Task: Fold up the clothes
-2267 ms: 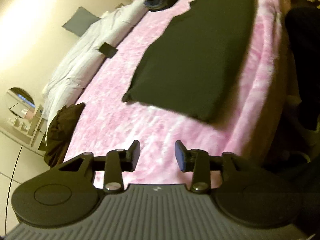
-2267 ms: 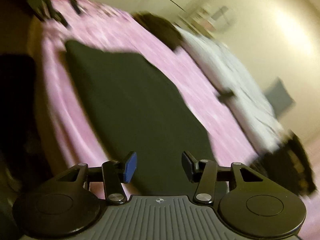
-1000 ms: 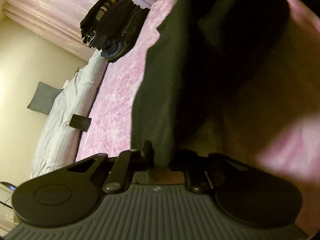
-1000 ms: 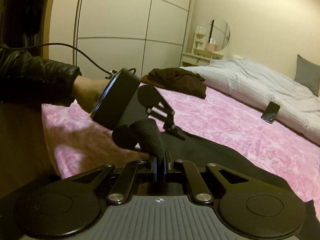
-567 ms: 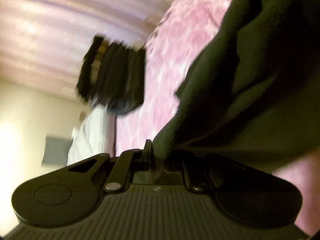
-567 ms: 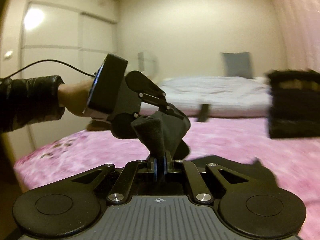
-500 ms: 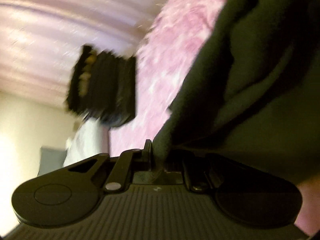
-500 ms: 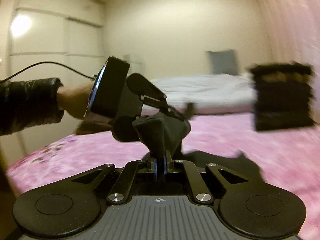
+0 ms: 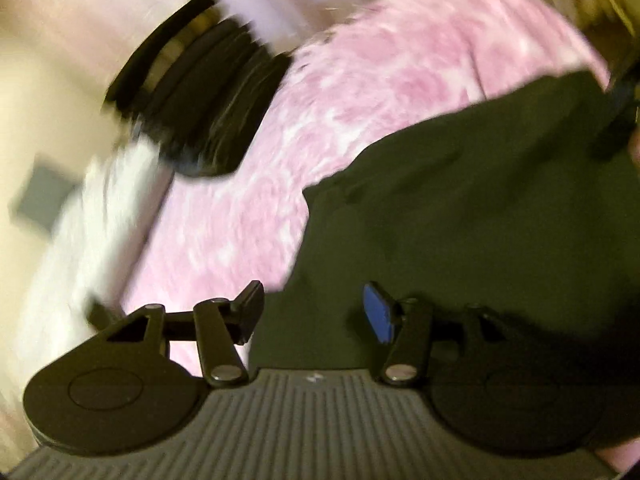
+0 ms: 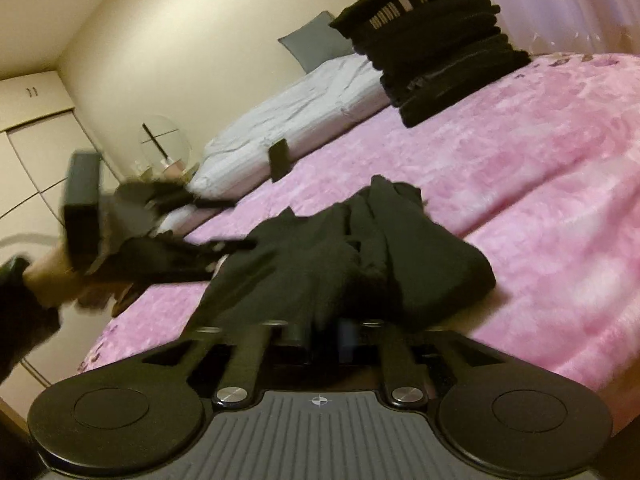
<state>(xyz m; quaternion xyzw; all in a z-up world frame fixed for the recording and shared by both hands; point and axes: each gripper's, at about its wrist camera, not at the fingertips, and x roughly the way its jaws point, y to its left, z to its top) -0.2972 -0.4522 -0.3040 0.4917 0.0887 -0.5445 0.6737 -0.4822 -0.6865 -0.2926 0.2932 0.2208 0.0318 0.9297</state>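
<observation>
On a fuzzy pink bed blanket (image 10: 540,184), a soft black cloth garment (image 10: 360,264) lies doubled over in a loose, rumpled heap, its upper layer bunched into ridges instead of lying flat. Behind it, near the far edge of the bed, stands a tall stack of folded dark clothes (image 10: 436,48), and a small dark phone-like slab (image 10: 279,158) rests by the white duvet (image 10: 292,120).

The left gripper (image 9: 314,312) hangs with its jaws wide apart and nothing between them, one black pad (image 9: 252,312) over the blanket's edge and the blue pad (image 9: 378,318) over the garment's near corner; the motion blur hides whether either pad brushes the cloth.

The right gripper (image 10: 320,334) sits low at the garment's near hem. Its fingers are blurred and half buried in dark fabric, so whether they are parted or still pinching the cloth cannot be told.

By appearances a fold has been laid across. To do it well, the top layer's edges should meet those beneath and the ridges be drawn flat by a light outward pull at the corners, each jaw closing on the edge alone, clear of the plush blanket below.
</observation>
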